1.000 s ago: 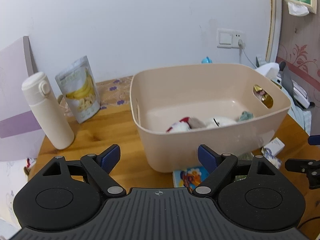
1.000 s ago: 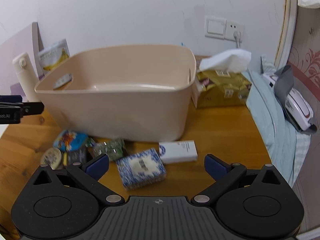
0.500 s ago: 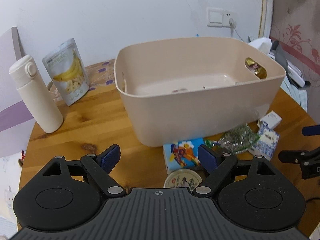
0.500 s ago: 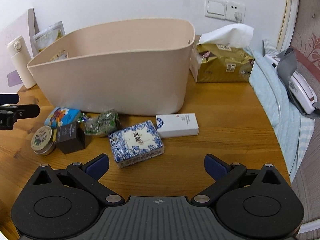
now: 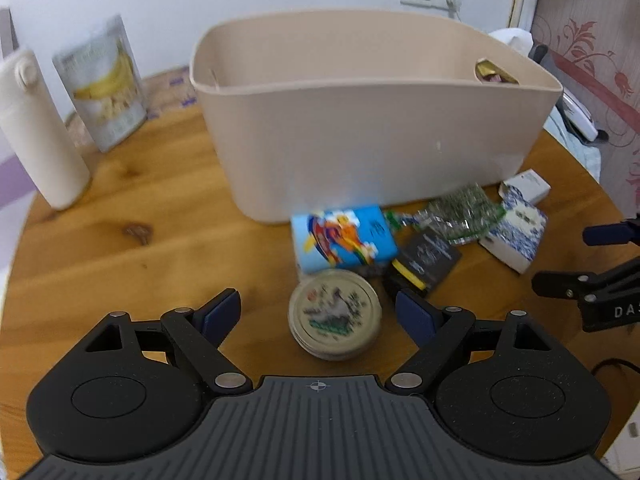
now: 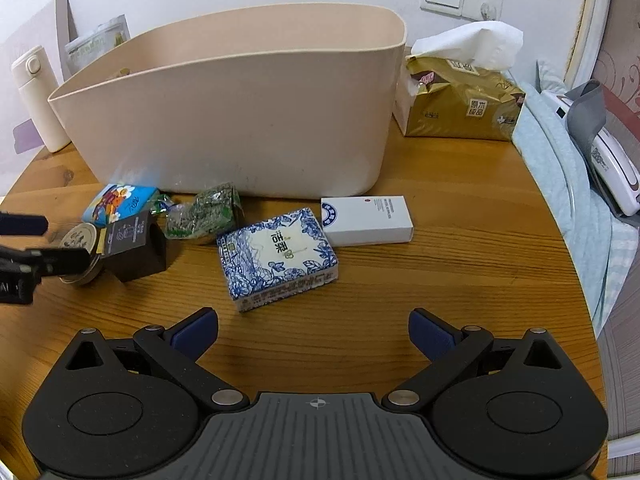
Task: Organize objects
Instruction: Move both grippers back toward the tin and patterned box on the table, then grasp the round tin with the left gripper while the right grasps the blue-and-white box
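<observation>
Fingers of the left gripper (image 5: 318,312) are spread wide and hold nothing, with the tin (image 5: 335,314) lying just ahead between them, nearer the right pad. Right gripper (image 6: 314,330) fingers are likewise wide and empty; the blue-and-white pack (image 6: 278,258) sits just beyond them, slightly left of centre. As far as these views show, most of the sorting is left: six small items lie on the tabletop (image 5: 140,248) in front of the bin (image 5: 360,120), none of them in a grip. What is inside the bin cannot be seen from this low angle. Beyond the tin lie a cartoon pack (image 5: 344,240), soft and glossy, and a matte black box (image 5: 426,260) with square edges; farther right is a crinkly green foil packet (image 5: 460,210). A white carton (image 6: 366,220), rigid and smooth, lies ahead of the right fingers toward their right pad. The tin is round, flat and metallic with a printed lid; the bin is smooth beige plastic with rounded corners; the tabletop is varnished wood. I judge the tin the likeliest next pick.
</observation>
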### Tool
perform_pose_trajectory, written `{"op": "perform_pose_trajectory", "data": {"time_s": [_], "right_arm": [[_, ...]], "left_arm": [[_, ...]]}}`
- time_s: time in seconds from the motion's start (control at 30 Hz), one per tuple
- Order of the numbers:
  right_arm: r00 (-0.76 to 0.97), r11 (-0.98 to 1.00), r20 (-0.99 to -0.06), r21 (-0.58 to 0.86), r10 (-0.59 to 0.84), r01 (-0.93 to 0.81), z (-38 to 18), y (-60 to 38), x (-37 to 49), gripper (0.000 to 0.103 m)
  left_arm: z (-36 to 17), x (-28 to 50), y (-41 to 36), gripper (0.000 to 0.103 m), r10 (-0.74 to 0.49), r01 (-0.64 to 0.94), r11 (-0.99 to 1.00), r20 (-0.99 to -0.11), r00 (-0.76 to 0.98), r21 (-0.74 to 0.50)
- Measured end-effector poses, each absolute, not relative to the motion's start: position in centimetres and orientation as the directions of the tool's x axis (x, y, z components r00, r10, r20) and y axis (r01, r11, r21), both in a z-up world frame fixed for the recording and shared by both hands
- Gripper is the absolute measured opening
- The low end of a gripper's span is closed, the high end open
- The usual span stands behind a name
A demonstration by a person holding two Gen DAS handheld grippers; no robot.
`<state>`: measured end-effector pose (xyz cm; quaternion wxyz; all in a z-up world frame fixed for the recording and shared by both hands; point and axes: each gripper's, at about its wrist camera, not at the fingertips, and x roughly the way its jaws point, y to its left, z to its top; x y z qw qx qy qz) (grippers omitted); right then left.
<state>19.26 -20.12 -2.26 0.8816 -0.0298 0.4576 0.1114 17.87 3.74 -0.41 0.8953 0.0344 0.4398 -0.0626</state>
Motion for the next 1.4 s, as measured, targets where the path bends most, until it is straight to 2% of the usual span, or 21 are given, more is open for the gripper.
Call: {"op": "perform_pose_trajectory", "data": {"time_s": [0.53, 0.87, 0.97, 1.17, 1.27, 1.4], "right_arm": [[0.562, 0.965, -0.811, 0.013, 0.162, -0.260, -3.3, -18.9, 20.3, 0.103], [0.613, 0.963, -0.772, -0.004, 0.167, -0.268, -3.8, -18.2, 20.9, 0.103], [0.628, 0.965, -0.760, -0.004, 0.167, -0.261, -4.0, -17.9, 21.1, 0.103], [0.640, 0.967, -0.751, -0.006, 0.163, -0.254, -4.1, -17.4, 21.8, 0.103], [0.645, 0.964, -0.744, -0.006, 0.172, -0.265, -4.0, -17.0, 21.7, 0.094], [0.652, 0.961, -0.736, -0.006, 0.184, -0.278, -3.7, -16.6, 21.5, 0.078]], "left_arm": [[-2.2, 18.5, 3.6, 0.086, -0.074, 0.128, 0.992, -0.828, 0.556, -0.002], [-2.4, 18.7, 3.5, 0.086, -0.058, 0.115, 0.993, -0.810, 0.583, 0.012], [-2.4, 18.7, 3.7, 0.082, -0.051, 0.095, 0.995, -0.796, 0.603, 0.008], [-2.2, 18.9, 4.1, 0.065, -0.045, 0.083, 0.997, -0.782, 0.621, 0.008], [-2.2, 18.9, 4.2, 0.060, -0.046, 0.086, 0.996, -0.777, 0.628, 0.010], [-2.2, 18.8, 4.1, 0.056, -0.052, 0.096, 0.995, -0.775, 0.630, 0.011]]}}
